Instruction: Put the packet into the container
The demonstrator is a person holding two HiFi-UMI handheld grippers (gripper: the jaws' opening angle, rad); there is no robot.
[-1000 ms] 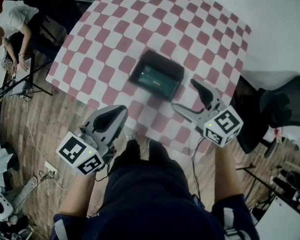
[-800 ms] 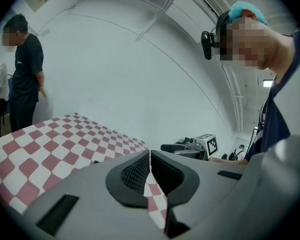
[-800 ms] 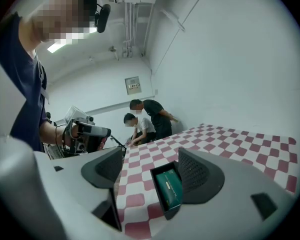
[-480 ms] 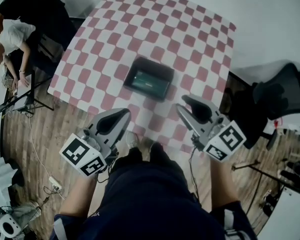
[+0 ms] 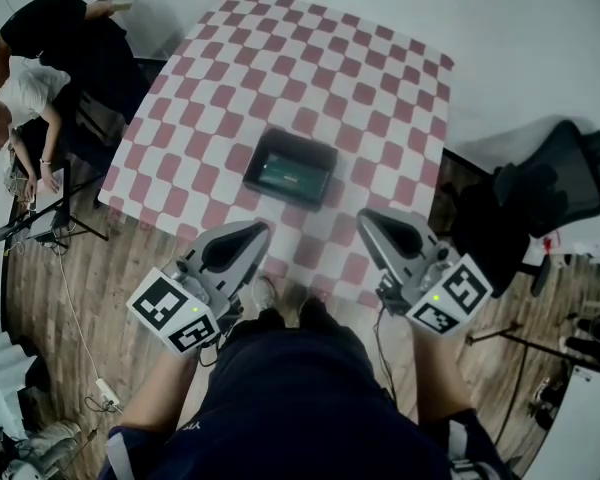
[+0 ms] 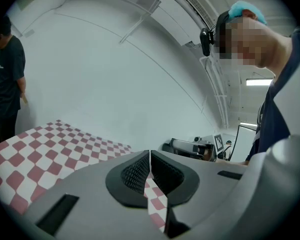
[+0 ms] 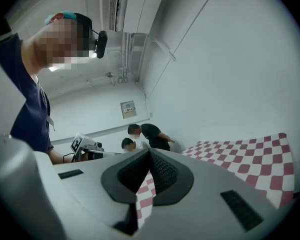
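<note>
A black container (image 5: 290,167) sits on the red-and-white checked table (image 5: 310,78), with a green packet (image 5: 283,171) lying inside it. Both grippers hover at the table's near edge, pulled back from the container. My left gripper (image 5: 252,232) is shut with nothing held; in the left gripper view its pads (image 6: 149,170) meet over the checked cloth. To the container's near right, my right gripper (image 5: 368,222) is shut and empty too, and its pads (image 7: 149,168) touch in the right gripper view.
A black office chair (image 5: 545,183) stands right of the table. Two people (image 5: 40,58) are at the far left beside a tripod stand (image 5: 40,218). Cables run over the wooden floor (image 5: 90,288) to the left. Equipment clutters the lower right corner.
The right gripper's jaws have closed from wide open to shut. Both grippers have drawn back from the container towards the table's near edge, and the view has shifted so the table sits farther off.
</note>
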